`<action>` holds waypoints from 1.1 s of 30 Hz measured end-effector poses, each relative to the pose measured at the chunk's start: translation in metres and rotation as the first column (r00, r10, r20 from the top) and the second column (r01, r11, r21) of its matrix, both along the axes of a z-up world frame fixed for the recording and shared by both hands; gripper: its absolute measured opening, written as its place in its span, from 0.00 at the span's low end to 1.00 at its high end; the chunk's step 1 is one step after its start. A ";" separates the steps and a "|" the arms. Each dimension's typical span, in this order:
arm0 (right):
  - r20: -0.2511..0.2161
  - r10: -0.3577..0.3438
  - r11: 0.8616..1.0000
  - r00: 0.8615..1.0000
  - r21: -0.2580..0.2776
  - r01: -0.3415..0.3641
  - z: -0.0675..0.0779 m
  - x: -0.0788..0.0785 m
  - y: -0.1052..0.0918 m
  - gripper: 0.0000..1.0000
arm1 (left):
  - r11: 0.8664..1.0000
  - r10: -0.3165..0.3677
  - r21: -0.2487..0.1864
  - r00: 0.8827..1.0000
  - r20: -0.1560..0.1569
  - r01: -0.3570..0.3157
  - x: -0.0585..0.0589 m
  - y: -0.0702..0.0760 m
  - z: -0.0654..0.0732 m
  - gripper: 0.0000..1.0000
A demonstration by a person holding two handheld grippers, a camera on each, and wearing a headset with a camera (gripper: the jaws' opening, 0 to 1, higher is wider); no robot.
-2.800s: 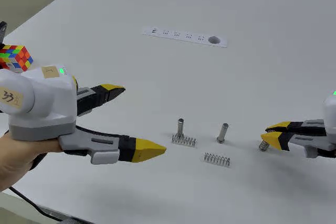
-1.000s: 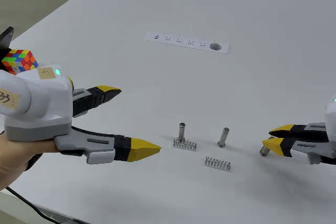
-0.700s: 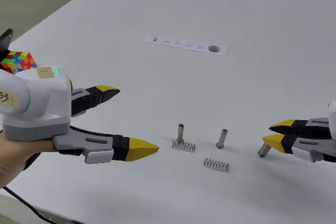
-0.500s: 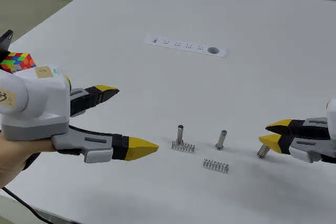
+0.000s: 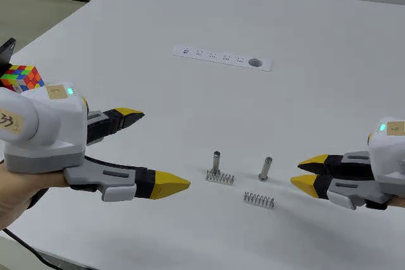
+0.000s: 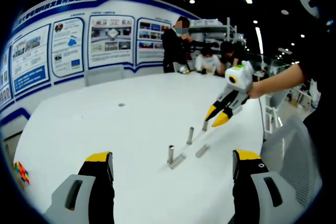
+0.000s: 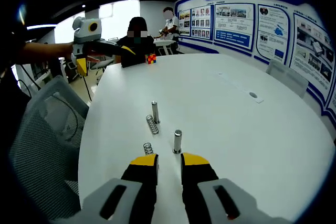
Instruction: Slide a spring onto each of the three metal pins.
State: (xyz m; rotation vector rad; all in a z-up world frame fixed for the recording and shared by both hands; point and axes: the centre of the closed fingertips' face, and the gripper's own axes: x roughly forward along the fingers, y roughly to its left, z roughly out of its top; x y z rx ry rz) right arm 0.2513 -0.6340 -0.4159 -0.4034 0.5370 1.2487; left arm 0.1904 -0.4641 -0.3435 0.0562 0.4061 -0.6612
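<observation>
Two bare pins (image 5: 216,159) and two loose springs (image 5: 259,200) sit on the white table (image 5: 190,17), with both grippers clear of them.

We hold the left gripper (image 5: 150,150) over the table's near left, its jaws wide apart and empty. The right gripper (image 5: 309,171) hovers low at the right, its jaws a narrow gap apart with nothing we can see between them. The left pin (image 5: 216,159) stands upright with the first spring (image 5: 220,177) lying flat against its foot. The right pin (image 5: 266,168) stands near it, and the second spring (image 5: 259,200) lies flat just in front of that pin. In the left gripper view a small upright piece (image 6: 205,125) shows just beneath the right gripper's tips; we cannot tell whether it carries a spring. A Rubik's cube (image 5: 21,78) sits by the table's left edge.
</observation>
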 end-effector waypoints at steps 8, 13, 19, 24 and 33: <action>-0.034 0.052 0.998 0.998 -0.031 -0.053 -0.022 -0.015 0.015 0.18 | 1.000 0.006 -0.013 1.000 -0.002 -0.006 -0.001 0.002 0.000 0.96; -0.051 0.086 0.995 0.995 -0.053 -0.088 -0.034 -0.022 0.020 0.18 | 1.000 0.024 -0.009 1.000 -0.014 -0.025 -0.001 0.011 -0.004 0.96; -0.059 0.100 0.992 0.993 -0.071 -0.104 -0.045 -0.023 0.022 0.18 | 0.999 0.034 -0.006 0.999 -0.030 -0.034 -0.003 0.015 -0.010 0.95; -0.086 0.098 0.992 0.991 -0.071 -0.105 -0.054 -0.022 0.027 0.18 | 0.999 0.038 -0.006 0.998 -0.051 -0.039 -0.005 0.016 -0.017 0.95; -0.109 0.106 0.990 0.988 -0.085 -0.115 -0.067 -0.022 0.030 0.18 | 0.999 0.036 -0.007 0.997 -0.066 -0.036 -0.002 0.012 -0.022 0.95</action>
